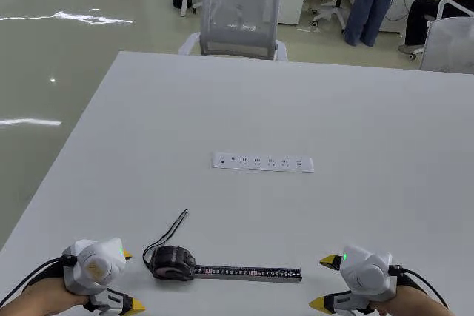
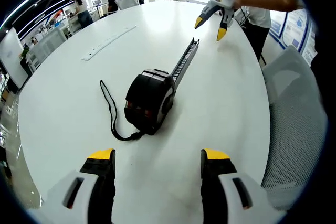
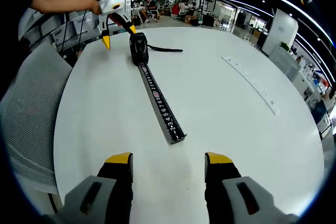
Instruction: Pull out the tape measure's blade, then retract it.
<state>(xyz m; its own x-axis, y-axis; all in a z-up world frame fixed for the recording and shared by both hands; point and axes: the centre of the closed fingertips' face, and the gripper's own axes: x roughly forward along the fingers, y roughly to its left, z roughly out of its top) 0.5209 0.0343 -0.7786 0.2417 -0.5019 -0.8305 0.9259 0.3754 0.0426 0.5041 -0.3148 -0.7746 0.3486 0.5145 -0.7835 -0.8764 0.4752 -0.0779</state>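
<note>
A black tape measure (image 1: 172, 263) lies near the table's front edge, its blade (image 1: 248, 273) drawn out flat to the right, a black wrist cord looping off behind it. My left gripper (image 1: 132, 280) sits open just left of the case (image 2: 149, 100), touching nothing. My right gripper (image 1: 324, 282) is open too, a short way right of the blade's hooked end (image 3: 177, 137). In the right gripper view the blade (image 3: 157, 99) runs away to the case (image 3: 138, 46), with the left gripper (image 3: 116, 33) beyond. The right gripper (image 2: 211, 27) shows past the blade tip in the left gripper view.
A white power strip (image 1: 262, 162) lies mid-table on the white tabletop (image 1: 296, 101). A grey mesh chair (image 1: 239, 14) stands at the far edge. People sit and stand in the office behind, at the top right.
</note>
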